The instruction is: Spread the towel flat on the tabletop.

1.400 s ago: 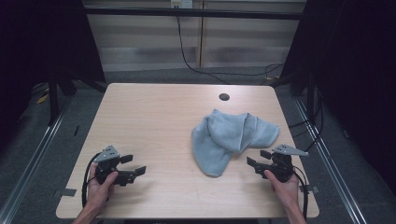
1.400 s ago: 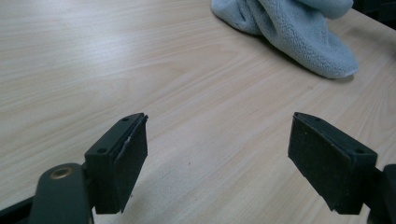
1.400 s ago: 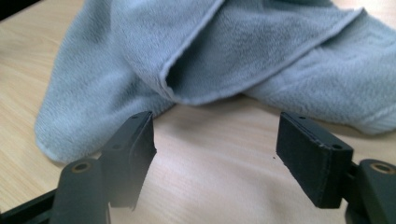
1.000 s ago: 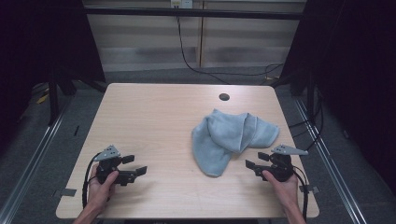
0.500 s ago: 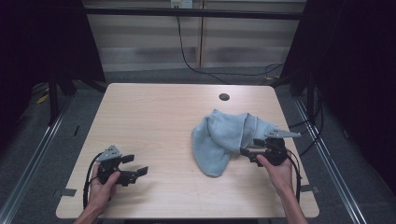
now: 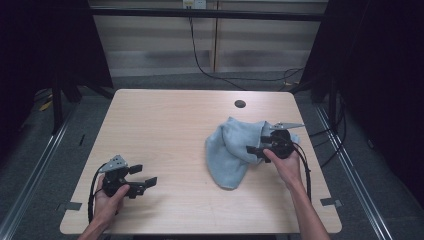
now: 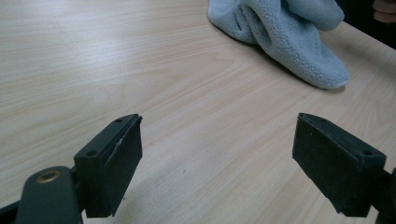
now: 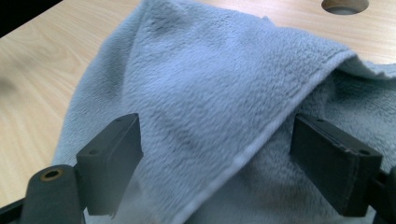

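A crumpled light-blue towel (image 6: 227, 150) lies on the right half of the wooden table (image 6: 170, 130). My right gripper (image 6: 257, 142) hovers over the towel's right part and points left. Its jaws have just been opening and stand wide over a hemmed fold of the towel (image 8: 210, 84), with the pads (image 8: 112, 163) clear of the cloth. My left gripper (image 6: 143, 175) rests near the front left, open, its jaws having just widened, with bare wood between them (image 7: 217, 163). The towel (image 7: 289, 32) lies well ahead of it.
A round cable hole (image 6: 240, 104) sits in the table behind the towel, also at the top of the right gripper view (image 8: 344, 4). Dark frame posts and cables stand beyond the far and right edges. Bare wood stretches across the left and middle.
My right hand has moved from the table's front right, away from me and leftward, onto the towel's right side. The left hand has stayed put.
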Action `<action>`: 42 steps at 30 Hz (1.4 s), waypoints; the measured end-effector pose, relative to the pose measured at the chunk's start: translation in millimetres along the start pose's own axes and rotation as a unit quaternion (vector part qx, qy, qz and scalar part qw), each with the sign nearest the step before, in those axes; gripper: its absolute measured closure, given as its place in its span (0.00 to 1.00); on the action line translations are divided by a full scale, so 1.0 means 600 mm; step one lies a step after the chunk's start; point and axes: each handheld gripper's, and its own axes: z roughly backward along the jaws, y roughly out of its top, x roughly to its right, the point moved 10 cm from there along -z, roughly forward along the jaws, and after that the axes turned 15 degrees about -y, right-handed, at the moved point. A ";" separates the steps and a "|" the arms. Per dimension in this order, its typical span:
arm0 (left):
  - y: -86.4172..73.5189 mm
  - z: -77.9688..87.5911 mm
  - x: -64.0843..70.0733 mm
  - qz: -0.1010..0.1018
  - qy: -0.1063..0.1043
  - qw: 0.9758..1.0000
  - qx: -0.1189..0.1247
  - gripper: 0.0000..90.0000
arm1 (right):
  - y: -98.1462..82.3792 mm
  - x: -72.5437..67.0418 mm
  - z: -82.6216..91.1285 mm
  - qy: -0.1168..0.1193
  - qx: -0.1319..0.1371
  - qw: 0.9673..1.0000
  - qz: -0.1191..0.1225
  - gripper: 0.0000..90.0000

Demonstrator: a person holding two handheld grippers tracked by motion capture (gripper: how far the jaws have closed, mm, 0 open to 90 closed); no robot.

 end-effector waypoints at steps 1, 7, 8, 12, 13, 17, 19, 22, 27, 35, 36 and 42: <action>-0.001 0.001 0.000 -0.003 0.000 1.000 -0.004 0.18 | 0.001 0.002 -0.007 0.000 -0.001 1.000 -0.001 0.18; -0.001 0.003 -0.002 -0.003 0.001 1.000 -0.005 0.18 | -0.019 0.013 -0.053 -0.015 -0.025 1.000 0.002 0.16; -0.001 0.003 -0.002 -0.003 0.000 1.000 -0.005 0.18 | -0.025 0.012 -0.059 -0.020 -0.026 0.999 0.003 0.16; -0.003 -0.001 -0.002 -0.003 -0.002 1.000 -0.010 0.18 | -0.043 0.008 -0.074 -0.038 -0.023 0.999 0.003 0.20; -0.003 -0.004 -0.001 -0.002 -0.002 1.000 -0.010 0.18 | -0.045 0.006 -0.073 -0.042 -0.027 0.999 0.008 0.24; -0.003 -0.006 0.001 -0.007 -0.003 1.000 -0.014 0.18 | -0.049 -0.006 -0.069 -0.030 -0.042 0.999 0.019 0.42; -0.003 -0.006 0.001 -0.008 -0.004 1.000 -0.015 0.18 | -0.050 -0.019 -0.068 -0.019 -0.043 0.999 0.019 0.50; -0.002 -0.007 -0.001 -0.006 -0.002 1.000 -0.013 0.18 | -0.050 -0.045 -0.070 0.002 -0.041 0.999 0.022 0.55; 0.000 -0.006 -0.001 -0.007 0.000 1.000 -0.011 0.19 | -0.054 -0.098 -0.071 0.028 -0.038 0.998 0.038 0.56; 0.007 -0.006 0.004 -0.008 0.002 1.000 -0.003 0.21 | -0.065 -0.181 -0.063 0.064 -0.038 0.995 0.065 0.56; 0.008 -0.006 0.005 -0.006 0.001 1.000 -0.001 0.22 | -0.067 -0.192 -0.061 0.069 -0.037 0.994 0.070 0.56; 0.027 0.000 0.012 -0.006 0.013 1.000 0.012 0.27 | -0.076 -0.253 -0.049 0.115 -0.038 0.988 0.100 0.52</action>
